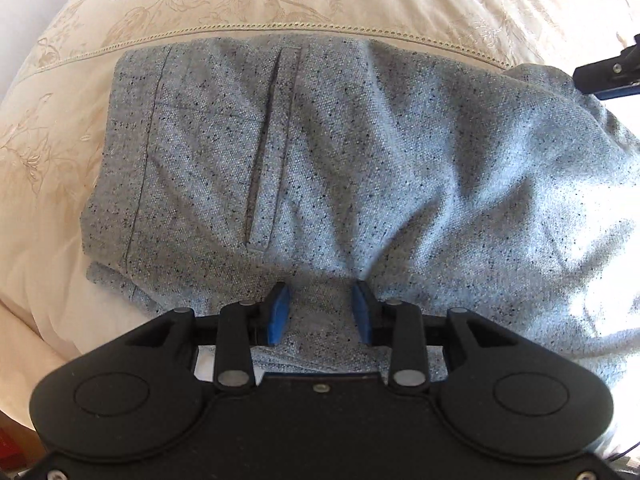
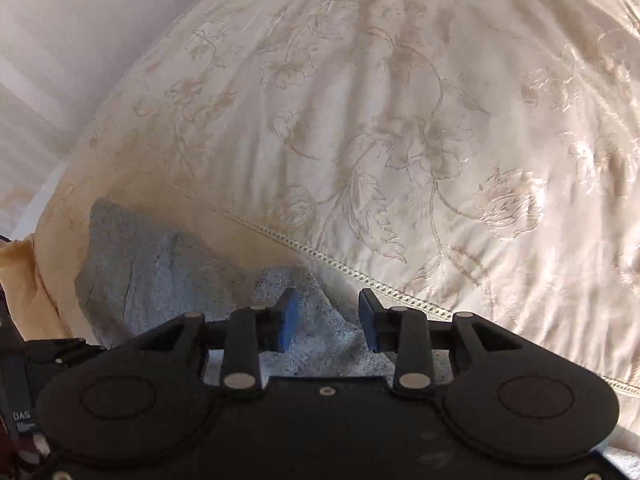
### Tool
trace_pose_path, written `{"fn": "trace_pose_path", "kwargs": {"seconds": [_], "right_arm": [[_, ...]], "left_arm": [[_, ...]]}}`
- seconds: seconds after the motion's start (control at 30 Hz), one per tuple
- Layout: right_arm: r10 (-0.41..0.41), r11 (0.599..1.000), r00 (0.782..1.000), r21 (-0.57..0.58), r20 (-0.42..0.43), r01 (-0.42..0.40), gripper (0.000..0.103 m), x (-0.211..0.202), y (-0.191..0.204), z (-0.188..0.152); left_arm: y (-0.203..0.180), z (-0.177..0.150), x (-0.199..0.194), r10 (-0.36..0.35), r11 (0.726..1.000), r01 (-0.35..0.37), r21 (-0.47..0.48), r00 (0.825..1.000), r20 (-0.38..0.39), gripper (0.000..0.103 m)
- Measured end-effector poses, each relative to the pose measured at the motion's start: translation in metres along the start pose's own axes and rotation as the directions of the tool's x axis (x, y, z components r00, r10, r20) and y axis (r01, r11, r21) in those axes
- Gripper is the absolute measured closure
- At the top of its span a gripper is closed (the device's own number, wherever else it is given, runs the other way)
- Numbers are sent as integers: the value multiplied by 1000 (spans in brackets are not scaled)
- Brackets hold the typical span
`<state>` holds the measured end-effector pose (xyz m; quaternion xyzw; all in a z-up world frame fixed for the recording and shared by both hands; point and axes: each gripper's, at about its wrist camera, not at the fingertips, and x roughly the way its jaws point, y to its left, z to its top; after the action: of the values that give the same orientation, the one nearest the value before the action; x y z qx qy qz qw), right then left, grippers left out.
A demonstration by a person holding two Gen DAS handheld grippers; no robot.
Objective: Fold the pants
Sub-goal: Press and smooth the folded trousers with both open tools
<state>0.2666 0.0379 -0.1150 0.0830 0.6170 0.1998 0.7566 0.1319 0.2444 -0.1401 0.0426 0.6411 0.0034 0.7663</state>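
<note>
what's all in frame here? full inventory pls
pants: one pair, light grey-blue with dark flecks, lying rumpled on the bedspread, welt pocket facing up; a peaked fold sits between the right tongs.
bedspread: one, cream with embroidered floral pattern and an eyelet trim line, under and beyond the pants.
wall: pale, at the upper left of the right wrist view.
left tongs: one, black with blue pads, jaws apart over the near edge of the pants, pads not pressing.
right tongs: one, black with blue pads, jaws apart around the raised fold, no visible pinch.
</note>
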Motion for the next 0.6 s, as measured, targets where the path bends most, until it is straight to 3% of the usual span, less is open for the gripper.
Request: {"fn": "trace_pose_path", "kwargs": {"seconds": [0.2,0.3,0.5,0.6], "right_arm": [[90,987,987,-122,-130,-106,64,13,31,-47],[65,984,988,-155,-142,-87,63,18,38,-68],[74,996,997,-43,-29,-75,63,9,24,-45],[76,997,997,-15,-16,-76,62,8,13,-24]], "left_arm": [[7,4,8,-12,1000,12,-7,1000,-14,59],[9,5,11,-14,1000,14,-9,1000,-20,59],[8,5,11,-21,1000,21,-12,999,-25,58],[8,6,9,-19,1000,19,-11,1000,-25,58]]}}
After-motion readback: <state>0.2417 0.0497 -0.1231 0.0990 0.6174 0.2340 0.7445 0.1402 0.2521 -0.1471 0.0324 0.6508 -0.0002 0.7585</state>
